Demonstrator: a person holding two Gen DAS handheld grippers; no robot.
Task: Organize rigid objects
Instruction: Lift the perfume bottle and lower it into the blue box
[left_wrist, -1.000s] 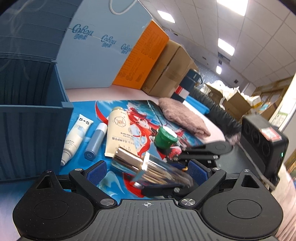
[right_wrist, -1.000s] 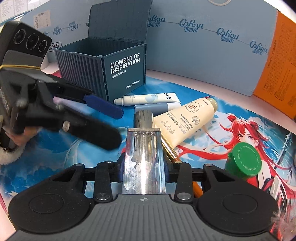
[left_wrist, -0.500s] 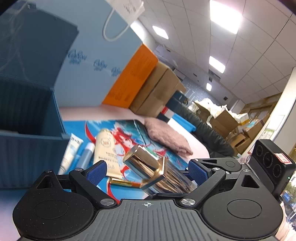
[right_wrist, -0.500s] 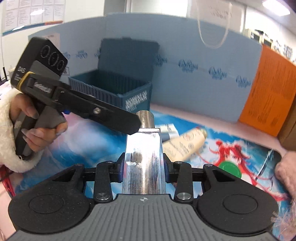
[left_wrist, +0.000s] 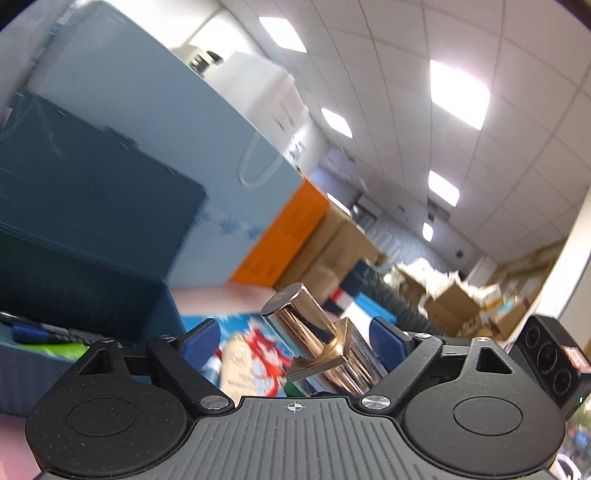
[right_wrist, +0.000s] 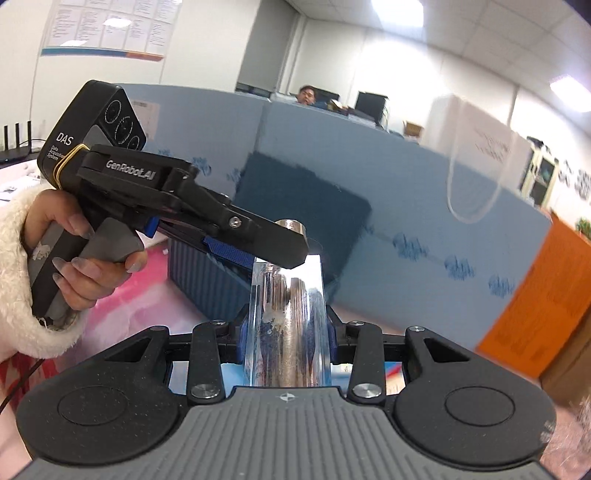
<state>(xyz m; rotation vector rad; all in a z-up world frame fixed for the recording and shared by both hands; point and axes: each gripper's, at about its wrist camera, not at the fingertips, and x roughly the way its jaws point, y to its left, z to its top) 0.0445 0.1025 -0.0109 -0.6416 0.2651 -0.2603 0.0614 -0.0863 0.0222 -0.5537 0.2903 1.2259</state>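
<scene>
Perfume bottle of clear glass with a shiny gold cylindrical cap (right_wrist: 286, 321) sits clamped between the blue pads (right_wrist: 242, 334) of the right claw (right_wrist: 286, 334), raised off the desk and tilted forward toward the dark blue ribbed plastic storage box (right_wrist: 207, 280) with its lid standing open. In the left wrist view the same bottle (left_wrist: 317, 343) pokes up between the left claw's blue pads (left_wrist: 197, 341), cap end uppermost and leaning left; the left claw (left_wrist: 291, 343) is spread wide, its pads on either side of the bottle and not pressing it. From the right wrist view, the left claw's black fingers (right_wrist: 269, 242) hover right over the gold cap (contact cannot be judged), with the person's left hand (right_wrist: 70, 254) in a white fleece cuff wrapped round the grip. Below the bottle a cream tube (left_wrist: 240, 369) lies on the blue illustrated mat (left_wrist: 258, 354). Behind stands a pale blue paper bag (right_wrist: 424, 206) with an orange box (right_wrist: 539, 291) beside it
</scene>
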